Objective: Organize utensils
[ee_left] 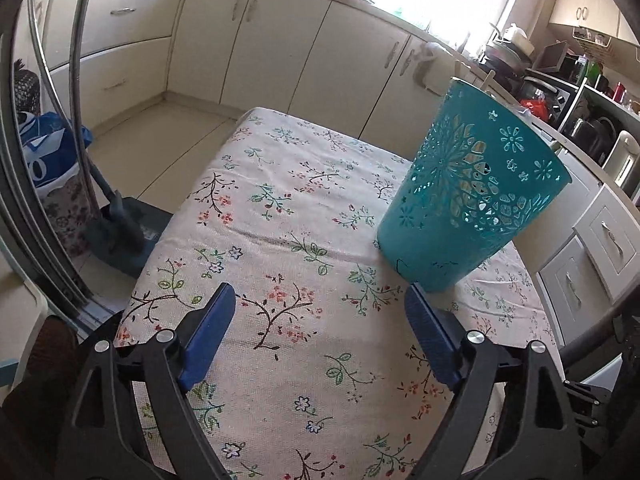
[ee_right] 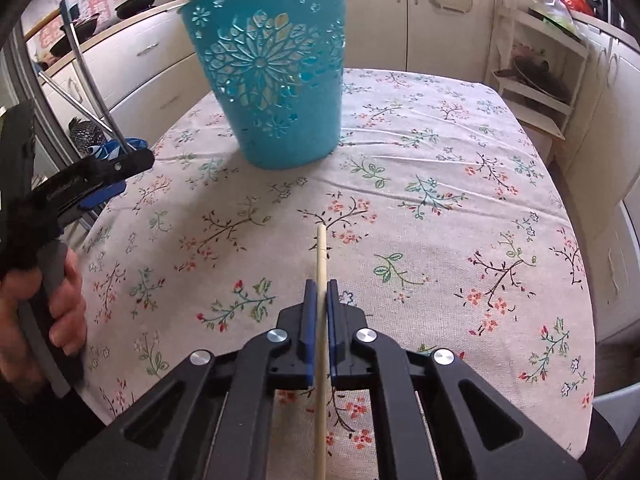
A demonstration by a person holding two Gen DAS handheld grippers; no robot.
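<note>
Chopstick [ee_right: 321, 264] is pinched between the blue pads of the right gripper [ee_right: 320, 292], long axis running straight along the fingers: pale tip sticks out forward over the floral tablecloth [ee_right: 440, 208], the rest passes back under the camera. Teal perforated basket [ee_right: 272, 76] stands upright on the cloth, dead ahead of that tip and slightly left, well apart, with its open rim above tip level. A couple of stick ends seem to poke above the rim already; contents otherwise hidden. My read: the stick needs lifting and tipping toward vertical before it clears the rim, since it currently points at the basket wall. Left gripper [ee_left: 320, 300] is spread wide and holds nothing; the basket [ee_left: 472, 184] sits just beyond its right finger, so left is nearer and could steady it. Right is the arm carrying the load.
</note>
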